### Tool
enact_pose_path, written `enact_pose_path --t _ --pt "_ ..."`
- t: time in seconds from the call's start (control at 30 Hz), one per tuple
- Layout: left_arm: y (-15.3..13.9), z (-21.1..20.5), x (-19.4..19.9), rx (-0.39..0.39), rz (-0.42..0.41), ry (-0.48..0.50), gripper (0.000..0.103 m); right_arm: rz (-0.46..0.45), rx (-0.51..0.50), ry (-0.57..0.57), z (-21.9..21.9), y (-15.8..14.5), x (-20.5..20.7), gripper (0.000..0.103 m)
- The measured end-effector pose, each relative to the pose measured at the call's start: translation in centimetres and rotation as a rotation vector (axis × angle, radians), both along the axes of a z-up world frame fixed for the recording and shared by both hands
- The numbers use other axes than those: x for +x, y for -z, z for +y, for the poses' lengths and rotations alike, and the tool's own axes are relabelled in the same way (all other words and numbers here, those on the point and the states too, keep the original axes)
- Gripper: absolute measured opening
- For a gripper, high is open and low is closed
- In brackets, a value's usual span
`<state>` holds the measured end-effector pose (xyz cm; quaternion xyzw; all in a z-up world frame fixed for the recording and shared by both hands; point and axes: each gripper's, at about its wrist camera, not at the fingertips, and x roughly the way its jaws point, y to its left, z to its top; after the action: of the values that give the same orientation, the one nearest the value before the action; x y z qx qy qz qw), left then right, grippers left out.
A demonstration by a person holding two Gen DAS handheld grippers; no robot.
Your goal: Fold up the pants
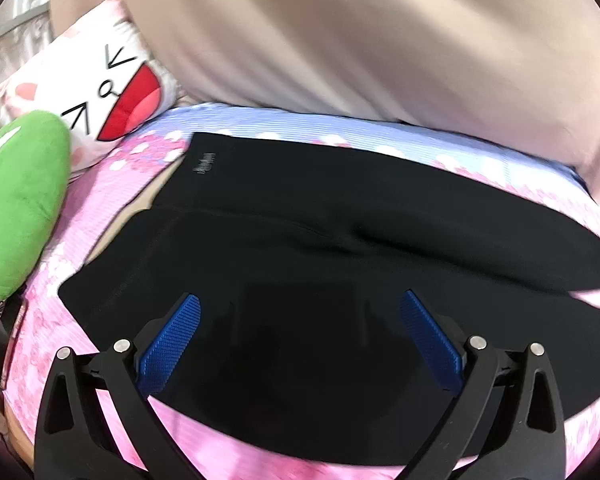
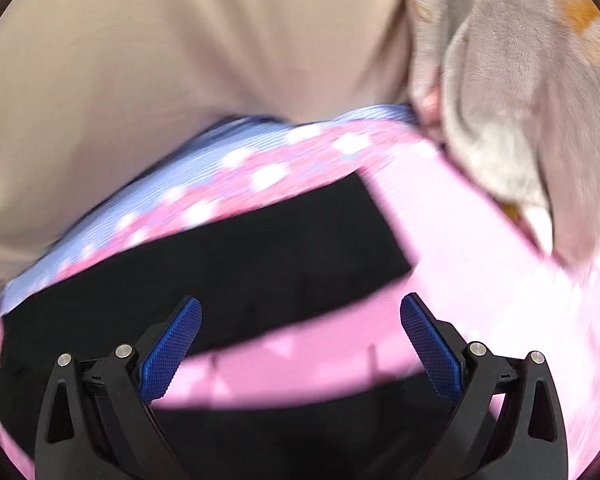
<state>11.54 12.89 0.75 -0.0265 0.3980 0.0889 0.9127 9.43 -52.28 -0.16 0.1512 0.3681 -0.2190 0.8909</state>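
Black pants (image 1: 340,232) lie flat on the pink/blue bedsheet (image 1: 100,208), long axis running across both views. Small logo faces up near the left end, so that's prob the waist; hem end shows in the right wrist view (image 2: 260,248) as a squared-off edge, with pink sheet beyond it.

Left gripper (image 1: 300,336): jaws spread wide, hovering over the near half of the fabric, nothing between the blue pads (image 1: 172,344). Right gripper (image 2: 300,340): also spread wide, empty, over a strip of bare sheet with black cloth both ahead of it and below/near the cam. Contact w/ fabric: can't tell, both views are motion-blurred.

Step, as a judgement: pants look already doubled leg-on-leg, or at least laid out straight; both tools appear to be between grasps, lining up for the lengthwise fold. No fold across the length visible yet.

Next move needs: each gripper to drop to an edge and pinch all layers, not just the top one, then carry hem toward waist w/ both sides level so edges line up.

Clutter: green plush (image 1: 20,200) and cartoon-face pillow (image 1: 100,92) at left, beige cloth (image 1: 380,40) behind, grey plush (image 2: 520,100) near the hem end. Could snag on the lift.
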Motion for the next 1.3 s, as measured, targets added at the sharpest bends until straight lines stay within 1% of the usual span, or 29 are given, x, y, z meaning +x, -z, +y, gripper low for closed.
enact_pose_path --t 0.07,0.1,0.17,0.23,0.3,0.33,0.37,0.4,0.43,0.47,0.5,0.53,0.57,0.67,0.73,0.87,0.9,0.93,0.97,1.0,1.03,1.07,1.1,1.2,1.27,1.3 --pt "-0.1 1.6 1.2 0.036 0.002 -0.042 0.098 0.024 -0.015 0.0 -2.0 0.4 2.2 0.098" --pt "-0.1 2.1 1.6 0.054 -0.002 -0.055 0.098 0.052 -0.022 0.002 -3.1 0.8 3.8 0.097" --pt "-0.2 3.1 2.7 0.079 -0.002 -0.074 0.098 0.081 -0.022 0.005 -4.5 1.5 5.8 0.09" --pt "-0.2 4.4 4.2 0.082 -0.001 -0.088 0.098 0.108 -0.038 0.003 -5.4 2.2 7.8 0.088" --pt "-0.2 5.5 5.5 0.089 -0.001 -0.102 0.098 0.139 -0.035 -0.001 -6.0 3.0 9.4 0.081" --pt "-0.3 6.1 6.4 0.093 -0.002 -0.111 0.098 0.156 -0.03 -0.005 -6.2 3.5 10.1 0.075" --pt "-0.3 6.7 7.1 0.098 -0.004 -0.12 0.098 0.157 -0.04 -0.006 -6.1 3.7 10.4 0.072" --pt "-0.4 7.6 8.2 0.097 -0.006 -0.128 0.098 0.145 -0.055 -0.012 -5.9 3.6 10.6 0.067" --pt "-0.5 8.5 9.4 0.09 0.003 -0.135 0.098 0.143 -0.053 -0.02 -5.9 3.5 10.8 0.058" --pt "-0.4 9.2 10.3 0.079 0.015 -0.138 0.098 0.138 -0.052 -0.025 -5.7 3.3 10.9 0.034" --pt "-0.4 10.4 11.7 0.054 0.031 -0.141 0.098 0.118 -0.034 -0.043 -5.6 3.1 10.9 0.021" --pt "-0.4 11.6 12.9 0.039 0.037 -0.158 0.098 0.104 0.01 -0.062 -5.6 3.0 10.8 0.012" --pt "-0.4 12.9 14.2 0.026 0.036 -0.18 0.098 0.096 0.006 -0.054 -5.4 2.7 10.6 0.012" --pt "0.0 15.4 17.7 0.028 0.04 -0.203 0.098 0.086 -0.059 -0.059 -4.1 2.0 10.1 0.011" --pt "0.7 16.4 20.1 0.055 0.075 -0.227 0.098 0.075 -0.076 -0.057 -3.6 1.5 9.8 0.011" --pt "3.1 17.5 24.5 0.031 0.137 -0.213 0.098 0.083 -0.083 -0.036 -3.6 1.0 9.3 0.011" --pt "4.2 17.8 25.7 0.02 0.164 -0.212 0.095 0.087 -0.082 -0.03 -3.4 0.6 9.4 0.011" --pt "4.7 17.9 26.2 0.002 0.172 -0.201 0.088 0.087 -0.081 -0.028 -3.0 0.7 9.6 0.011" --pt "5.1 17.9 26.4 -0.012 0.177 -0.185 0.056 0.086 -0.082 -0.027 -2.9 0.5 9.6 0.011" --pt "5.6 18.0 26.8 -0.054 0.206 -0.159 0.028 0.086 -0.086 -0.025 -2.8 0.2 9.7 0.011" --pt "5.6 18.1 26.7 -0.07 0.21 -0.16 0.027 0.084 -0.088 -0.028 -2.6 -0.1 9.6 0.011" --pt "4.9 18.3 26.2 -0.093 0.185 -0.15 0.022 0.077 -0.094 -0.027 -2.5 -0.3 9.8 0.011" --pt "4.2 18.3 25.7 -0.105 0.163 -0.139 0.022 0.066 -0.1 -0.03 -2.2 -0.8 9.7 0.011" --pt "0.3 17.8 22.2 -0.1 0.06 -0.102 0.021 0.01 -0.113 -0.044 -1.2 -2.8 8.3 0.011" --pt "-3.1 17.5 18.5 -0.105 -0.011 -0.065 0.021 -0.027 -0.117 -0.059 -0.6 -4.2 7.0 0.011" --pt "-4.4 17.3 16.6 -0.107 -0.038 -0.052 0.021 -0.053 -0.122 -0.072 -0.1 -5.1 6.0 0.011"
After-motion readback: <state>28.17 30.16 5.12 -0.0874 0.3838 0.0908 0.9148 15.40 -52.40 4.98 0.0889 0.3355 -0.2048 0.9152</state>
